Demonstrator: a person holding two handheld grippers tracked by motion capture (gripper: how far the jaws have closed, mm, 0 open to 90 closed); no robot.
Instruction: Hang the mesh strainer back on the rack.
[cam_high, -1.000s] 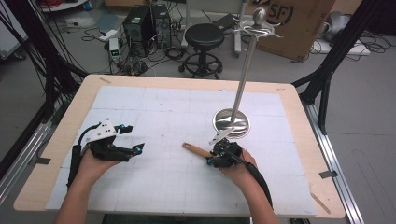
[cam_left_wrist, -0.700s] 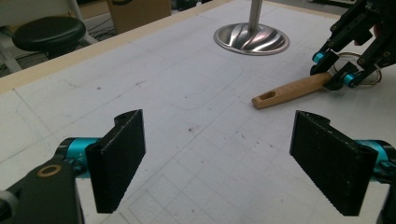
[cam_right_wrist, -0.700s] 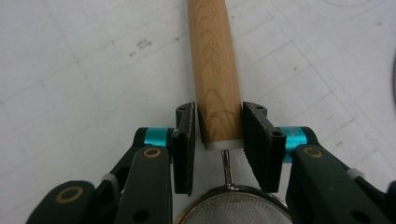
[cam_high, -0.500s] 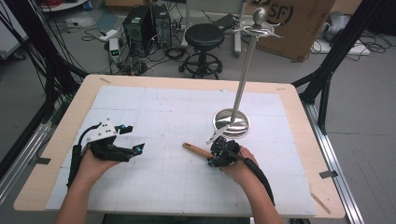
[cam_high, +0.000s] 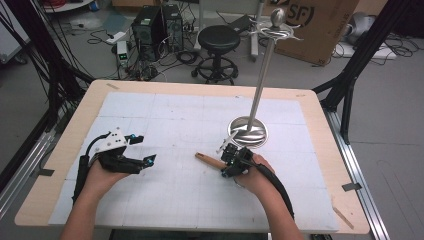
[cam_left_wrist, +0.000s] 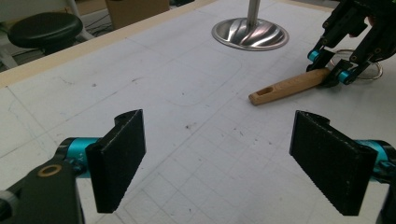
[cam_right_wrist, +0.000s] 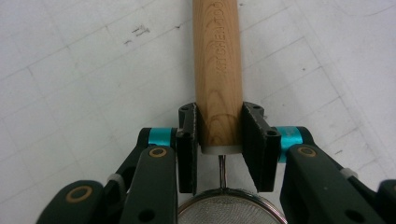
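High view, table: a white gridded mat (cam_high: 165, 120) covers the wooden tabletop, with a person's forearms coming in from the near edge.
Stand: a tall steel hanging stand (cam_high: 248, 131) rises right of centre, its round base just far of the right gripper.
Left gripper: the left gripper (cam_high: 141, 150) rests near left, jaws spread wide, gripping nothing.
Right gripper: the right gripper (cam_right_wrist: 218, 148) is clamped on the strainer's wooden handle (cam_right_wrist: 218, 70).
Strainer: a small mesh strainer (cam_high: 215, 161) lies on the mat, handle pointing left.
Risk: the grip sits at the handle's mesh end, so the handle may pivot when lifted.
Risk: swinging upward could knock the stand's base or pole.
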